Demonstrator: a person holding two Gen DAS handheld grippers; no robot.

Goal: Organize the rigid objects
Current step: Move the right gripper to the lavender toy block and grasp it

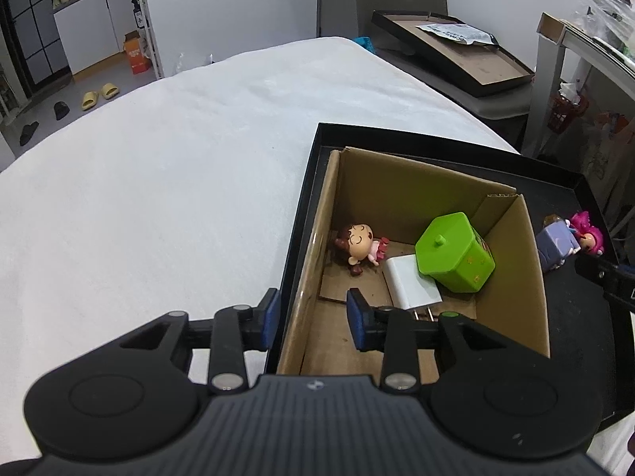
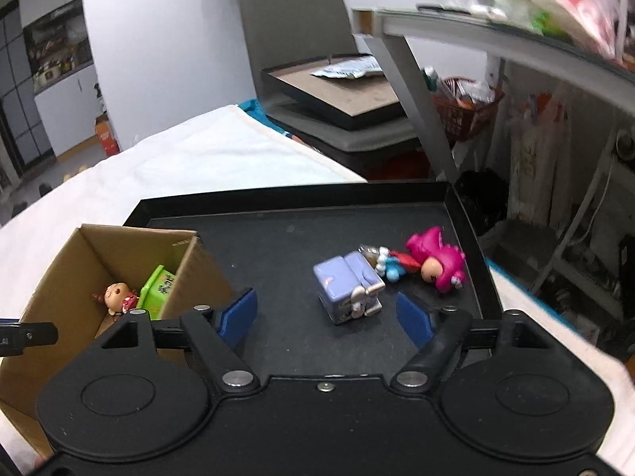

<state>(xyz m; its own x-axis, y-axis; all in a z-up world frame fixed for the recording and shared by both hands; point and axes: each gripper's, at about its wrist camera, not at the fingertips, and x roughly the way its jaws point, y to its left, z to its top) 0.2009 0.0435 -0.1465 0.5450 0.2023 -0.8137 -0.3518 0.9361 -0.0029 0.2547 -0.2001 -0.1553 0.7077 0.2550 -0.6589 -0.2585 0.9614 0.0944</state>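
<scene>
A cardboard box (image 1: 397,190) stands in a black tray (image 1: 575,337). Inside it lie a brown-haired doll (image 1: 359,246), a green lidded hexagonal box (image 1: 452,254) and a white plug charger (image 1: 408,281). My left gripper (image 1: 313,317) is open and straddles the box's left wall, one finger outside the tray and one inside the box, pads off the wall. On the tray (image 2: 278,246), a lilac cube toy (image 2: 345,281) and a pink-haired doll (image 2: 436,265) lie side by side. My right gripper (image 2: 325,315) is open and empty, its fingertips just short of the cube toy.
The tray sits on a white-clothed table (image 1: 158,178), near its right edge. Behind it a grey chair holds a black lid (image 1: 456,51) with a packet. A grey desk frame (image 2: 416,91) and a red basket (image 2: 464,103) stand close on the right.
</scene>
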